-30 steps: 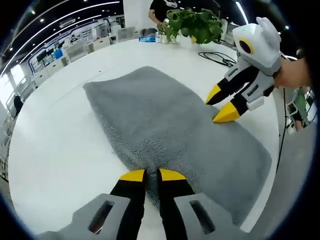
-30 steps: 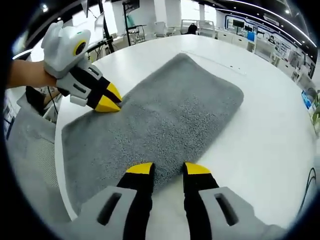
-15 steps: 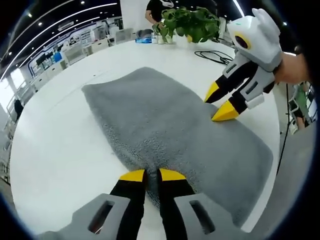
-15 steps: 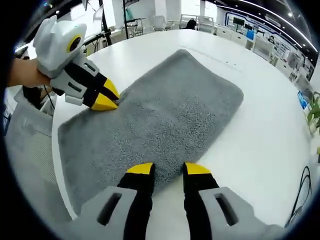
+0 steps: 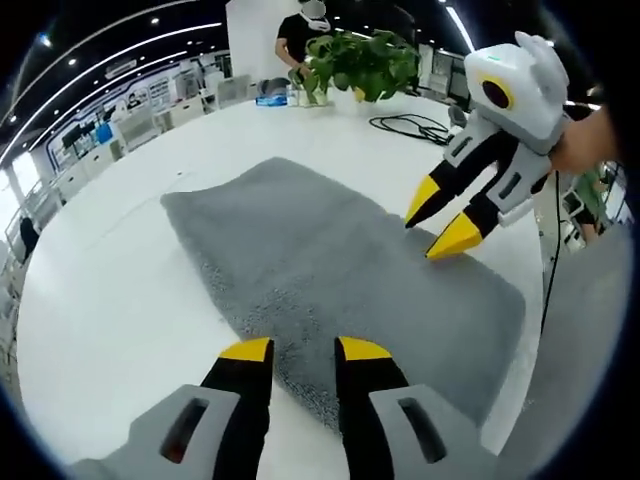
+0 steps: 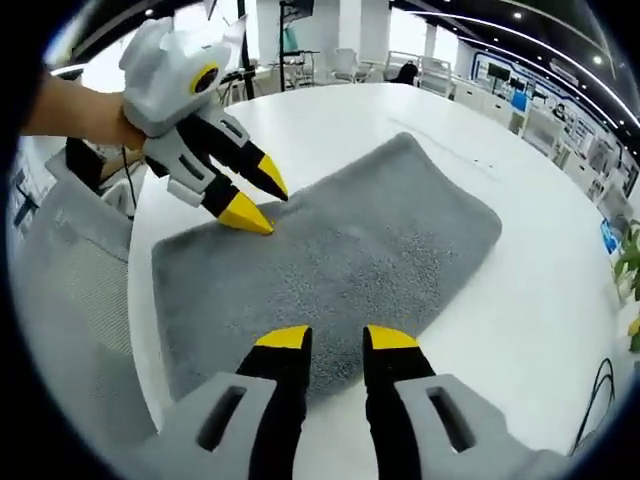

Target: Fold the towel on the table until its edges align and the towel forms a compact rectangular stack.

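Both grippers over folded towel [image 5: 330,270], each at a long edge.
L gripper [image 5: 305,349] and R gripper [image 6: 327,338] jaws apart, empty, prob. lined up to fold again on table [image 5: 110,300].

A white table [image 5: 120,300] spreads wide under long ceiling light strips [image 5: 130,45]. At its far end stand a leafy plant [image 5: 362,62] and a person [image 5: 300,35] — a black cable [image 5: 415,128] coils nearby. Beyond, an open hall holds desks [image 6: 520,95] and white chairs [image 6: 345,62].
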A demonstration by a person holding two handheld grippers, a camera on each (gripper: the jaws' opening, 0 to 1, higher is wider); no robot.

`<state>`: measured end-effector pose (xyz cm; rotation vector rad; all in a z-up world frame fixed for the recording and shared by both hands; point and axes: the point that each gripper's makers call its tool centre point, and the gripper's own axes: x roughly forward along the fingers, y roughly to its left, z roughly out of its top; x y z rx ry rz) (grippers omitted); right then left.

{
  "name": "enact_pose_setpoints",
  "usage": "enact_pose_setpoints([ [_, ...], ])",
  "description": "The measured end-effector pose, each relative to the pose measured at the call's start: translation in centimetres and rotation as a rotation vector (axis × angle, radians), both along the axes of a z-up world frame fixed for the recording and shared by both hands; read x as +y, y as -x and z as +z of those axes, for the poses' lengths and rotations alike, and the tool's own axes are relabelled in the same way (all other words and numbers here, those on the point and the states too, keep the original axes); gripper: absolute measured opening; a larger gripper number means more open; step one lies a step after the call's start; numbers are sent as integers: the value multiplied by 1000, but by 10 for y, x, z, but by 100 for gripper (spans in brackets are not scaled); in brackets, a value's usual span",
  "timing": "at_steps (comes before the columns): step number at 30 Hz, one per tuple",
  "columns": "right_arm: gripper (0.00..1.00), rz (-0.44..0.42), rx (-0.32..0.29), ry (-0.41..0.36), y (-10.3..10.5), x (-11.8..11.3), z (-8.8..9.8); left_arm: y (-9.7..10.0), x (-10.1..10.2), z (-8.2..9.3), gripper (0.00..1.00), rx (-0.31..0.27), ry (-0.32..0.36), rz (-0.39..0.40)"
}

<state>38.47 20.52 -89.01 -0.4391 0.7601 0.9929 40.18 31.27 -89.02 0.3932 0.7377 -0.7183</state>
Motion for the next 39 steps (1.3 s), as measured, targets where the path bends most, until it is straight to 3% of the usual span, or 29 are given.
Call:
enact_pose_setpoints([
  [6, 23, 124, -20, 2, 28, 7, 8, 24, -18, 16, 26, -20, 45, -157],
  [8, 23, 182, -45, 21, 37, 8, 9, 31, -22, 18, 26, 5, 92, -157],
  [11, 24, 198, -48, 13, 48, 9, 11, 38, -22, 19, 26, -18, 61, -222],
  [19, 25, 242, -41, -8, 72, 14, 12, 55, -28, 15, 25, 6, 69, -270],
  [24, 27, 285, -34, -14, 88, 17, 9, 76, -29, 9, 26, -16, -12, -413],
  [33, 26, 382, -10, 35, 112, 18, -6, 103, -32, -4, 26, 38, -33, -468],
  [36, 27, 384, -11, 48, 112, 17, -9, 110, -27, -8, 26, 31, -92, -525],
  [39, 28, 390, -21, 77, 112, 14, -13, 113, -25, -10, 29, 31, -105, -532],
])
